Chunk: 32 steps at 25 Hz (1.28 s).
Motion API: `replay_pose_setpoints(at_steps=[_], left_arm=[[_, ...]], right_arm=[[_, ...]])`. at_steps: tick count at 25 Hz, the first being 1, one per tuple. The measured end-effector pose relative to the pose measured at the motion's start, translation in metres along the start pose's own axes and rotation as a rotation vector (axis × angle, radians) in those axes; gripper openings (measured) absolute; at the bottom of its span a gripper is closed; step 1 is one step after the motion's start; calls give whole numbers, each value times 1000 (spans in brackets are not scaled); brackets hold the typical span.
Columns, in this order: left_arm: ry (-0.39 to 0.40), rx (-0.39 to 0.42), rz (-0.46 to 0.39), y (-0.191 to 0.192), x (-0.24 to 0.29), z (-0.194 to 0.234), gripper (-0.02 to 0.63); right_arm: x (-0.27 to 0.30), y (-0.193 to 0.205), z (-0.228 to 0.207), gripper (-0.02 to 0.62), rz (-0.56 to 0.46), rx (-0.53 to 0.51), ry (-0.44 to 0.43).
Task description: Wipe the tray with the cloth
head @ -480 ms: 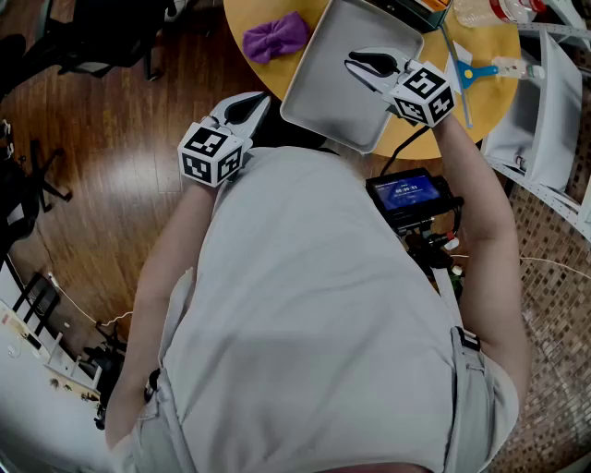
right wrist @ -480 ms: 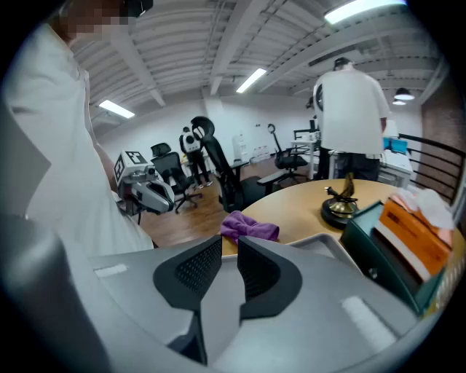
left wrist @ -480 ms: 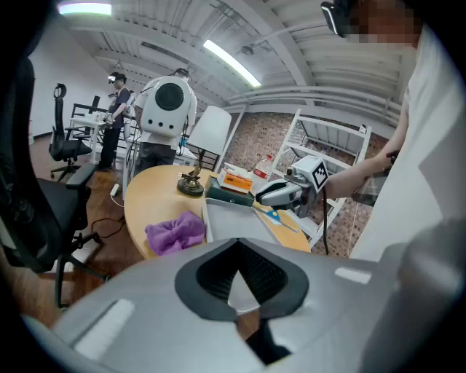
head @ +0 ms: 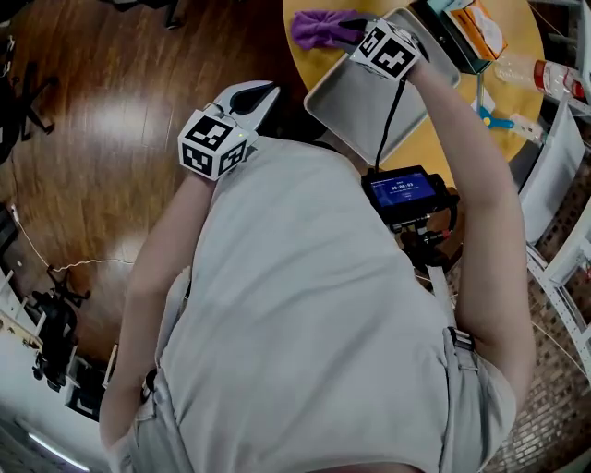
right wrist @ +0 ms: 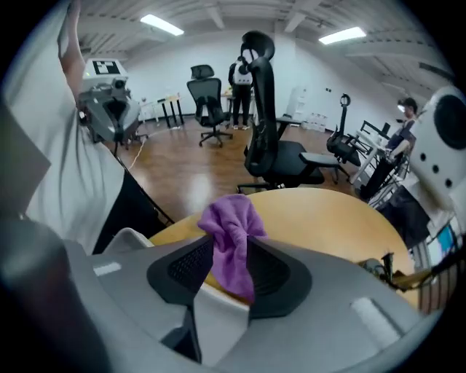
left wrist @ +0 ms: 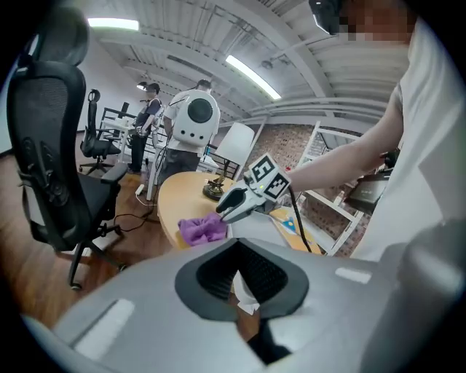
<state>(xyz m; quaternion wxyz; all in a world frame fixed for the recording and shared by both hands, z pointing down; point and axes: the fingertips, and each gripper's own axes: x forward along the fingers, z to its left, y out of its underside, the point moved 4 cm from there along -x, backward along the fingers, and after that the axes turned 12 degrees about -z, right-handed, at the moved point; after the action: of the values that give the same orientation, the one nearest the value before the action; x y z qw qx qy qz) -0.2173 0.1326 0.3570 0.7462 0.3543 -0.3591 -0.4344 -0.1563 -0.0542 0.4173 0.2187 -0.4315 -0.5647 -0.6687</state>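
Purple cloth (right wrist: 230, 227) lies on our worktop (right wrist: 320, 218) between the wide fingers of our right gripper (right wrist: 233, 268), near the tray (head: 355, 106); our left gripper (left wrist: 244, 280) seems narrow and empty.

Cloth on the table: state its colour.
Purple. The cloth shows best in the right gripper view.

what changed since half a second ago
The right gripper moved across the tray to the purple cloth beside it. Its jaws are open with the cloth between them, not yet clamped. The left gripper stayed open and empty by the person's side. The tray and cloth lie where they were.
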Motion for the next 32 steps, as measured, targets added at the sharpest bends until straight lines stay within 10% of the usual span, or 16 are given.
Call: replay_pose_setpoints(at_steps=[4, 15, 32], left_arm=[[-33, -6, 5, 6, -7, 10, 0], [-61, 16, 68, 98, -1, 20, 0], [251, 158, 170, 82, 132, -15, 0]], right_arm=[[46, 1, -19, 164, 161, -176, -13], [127, 103, 6, 69, 253, -232, 15], [-69, 137, 34, 57, -136, 64, 369]])
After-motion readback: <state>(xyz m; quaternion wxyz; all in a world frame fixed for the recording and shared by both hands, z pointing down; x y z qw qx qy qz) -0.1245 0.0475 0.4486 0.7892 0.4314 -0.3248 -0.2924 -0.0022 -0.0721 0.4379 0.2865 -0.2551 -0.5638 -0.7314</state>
